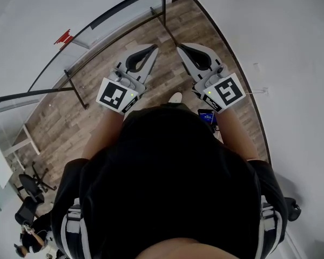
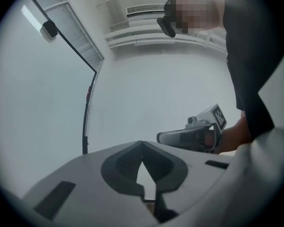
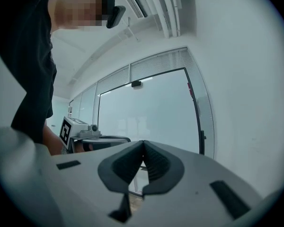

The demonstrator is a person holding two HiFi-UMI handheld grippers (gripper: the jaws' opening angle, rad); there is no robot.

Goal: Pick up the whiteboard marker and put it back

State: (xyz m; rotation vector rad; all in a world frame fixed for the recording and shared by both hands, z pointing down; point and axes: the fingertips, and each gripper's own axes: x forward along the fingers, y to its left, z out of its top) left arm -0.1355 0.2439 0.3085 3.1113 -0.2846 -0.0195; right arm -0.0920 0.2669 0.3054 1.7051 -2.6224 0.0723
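Head view first: you had both tools held out level over the wood floor (image 1: 167, 77). The left gripper (image 1: 154, 48) and right gripper (image 1: 179, 47) sat side by side, noses aimed at the corner where the glass partition (image 1: 113, 16) met the white wall (image 1: 275, 42). No whiteboard marker showed up anywhere in that shot, and no board or tray either. So I honestly couldn't tell which way it lay from the jaws, how its long axis ran, or which hand was nearer. Left gripper view: the left gripper (image 2: 142, 144) had its jaws pinched tip to tip with nothing caught between them. Ahead was only pale wall and a black frame post (image 2: 86, 122), with the right gripper (image 2: 184, 137) just beside it. Right gripper view: same story, the right gripper (image 3: 143, 142) was clenched tight and empty. It faced the glass, with the left gripper (image 3: 102, 139) alongside and again 0 sign of the marker. My read is the pick hadn't started, and you needed the marker in sight before choosing 1 of the 2 hands.
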